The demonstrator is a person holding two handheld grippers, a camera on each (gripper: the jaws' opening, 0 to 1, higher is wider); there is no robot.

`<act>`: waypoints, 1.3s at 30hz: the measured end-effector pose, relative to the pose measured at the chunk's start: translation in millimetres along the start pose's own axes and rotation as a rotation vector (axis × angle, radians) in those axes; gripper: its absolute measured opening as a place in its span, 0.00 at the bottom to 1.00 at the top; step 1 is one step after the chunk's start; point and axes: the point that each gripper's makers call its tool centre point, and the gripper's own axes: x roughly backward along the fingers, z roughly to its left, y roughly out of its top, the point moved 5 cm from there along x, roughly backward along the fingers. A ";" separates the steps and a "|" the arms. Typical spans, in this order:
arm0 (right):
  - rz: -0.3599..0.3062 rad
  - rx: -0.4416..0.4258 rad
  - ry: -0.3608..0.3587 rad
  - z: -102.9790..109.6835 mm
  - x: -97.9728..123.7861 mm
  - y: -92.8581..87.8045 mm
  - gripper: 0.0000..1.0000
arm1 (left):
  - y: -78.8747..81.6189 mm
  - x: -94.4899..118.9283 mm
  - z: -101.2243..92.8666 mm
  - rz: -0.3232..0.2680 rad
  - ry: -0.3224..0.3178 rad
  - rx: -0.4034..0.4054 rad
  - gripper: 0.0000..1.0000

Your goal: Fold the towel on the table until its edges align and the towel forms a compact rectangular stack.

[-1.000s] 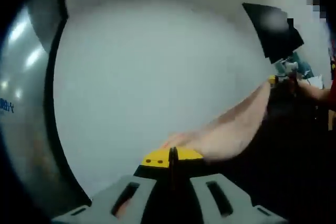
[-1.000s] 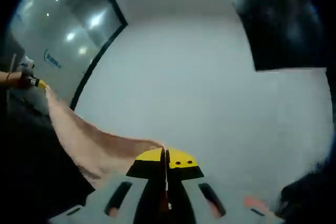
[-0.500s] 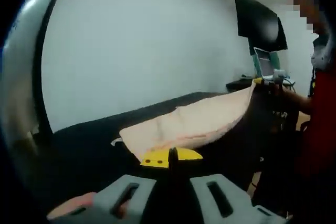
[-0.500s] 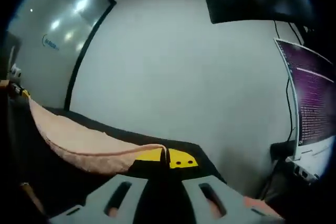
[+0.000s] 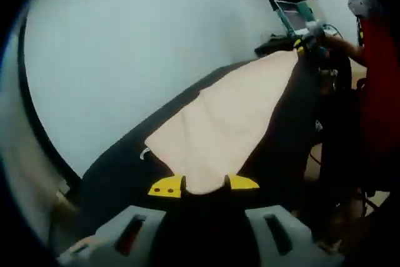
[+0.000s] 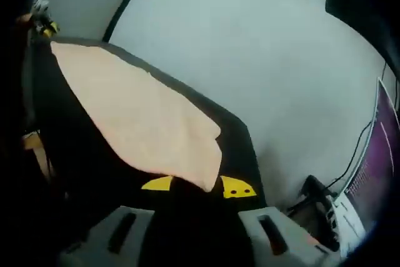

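Pale grey wall rises behind a black desk (image 5: 125, 154). Low in the left gripper view, the left gripper (image 5: 203, 184) has its yellow-tipped jaws apart with a corner of the peach towel (image 5: 231, 110) lying between them; whether they pinch it I cannot tell. The right gripper (image 6: 197, 186) reads likewise in its view. Spread flat, the towel runs toward the upper right, where the other gripper shows. It looks soft, light and limp, likely to sag; corners seem the best hold.
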 end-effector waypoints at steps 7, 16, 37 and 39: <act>-0.029 0.033 0.027 -8.2 9.9 12.9 0.22 | 5.6 -12.2 -7.2 0.178 -0.031 -0.288 0.23; 0.062 0.392 0.166 0.4 20.4 10.9 0.21 | -20.7 -33.1 -1.9 0.330 -0.153 -0.493 0.20; 0.022 0.681 0.309 18.8 5.5 -7.5 0.00 | 1.3 -6.9 6.8 0.181 -0.057 -0.474 0.00; -0.025 0.688 0.324 10.5 19.7 1.7 0.00 | 11.9 2.9 7.7 0.133 -0.034 -0.436 0.00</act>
